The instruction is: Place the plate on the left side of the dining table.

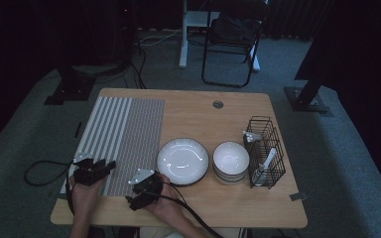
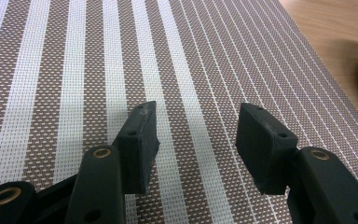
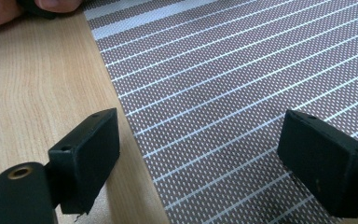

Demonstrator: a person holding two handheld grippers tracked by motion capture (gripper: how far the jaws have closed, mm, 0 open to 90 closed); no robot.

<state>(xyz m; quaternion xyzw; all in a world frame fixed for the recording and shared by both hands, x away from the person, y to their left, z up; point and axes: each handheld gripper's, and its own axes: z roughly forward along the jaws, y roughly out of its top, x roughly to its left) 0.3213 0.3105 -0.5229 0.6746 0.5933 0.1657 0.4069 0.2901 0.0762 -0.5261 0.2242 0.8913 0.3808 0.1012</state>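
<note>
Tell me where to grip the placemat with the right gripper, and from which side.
Grip the placemat at its near edge, probably at the near right corner by the plate. It lies flat on the table, so only an edge gives purchase. The right gripper already sits there, jaws open, straddling the mat's edge in the right gripper view. Come in low from the person's side, one jaw sliding under.

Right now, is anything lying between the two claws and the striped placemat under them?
Nothing visible. Both the left claw and the right claw stand open directly over the placemat, with bare weave between the jaws.
</note>
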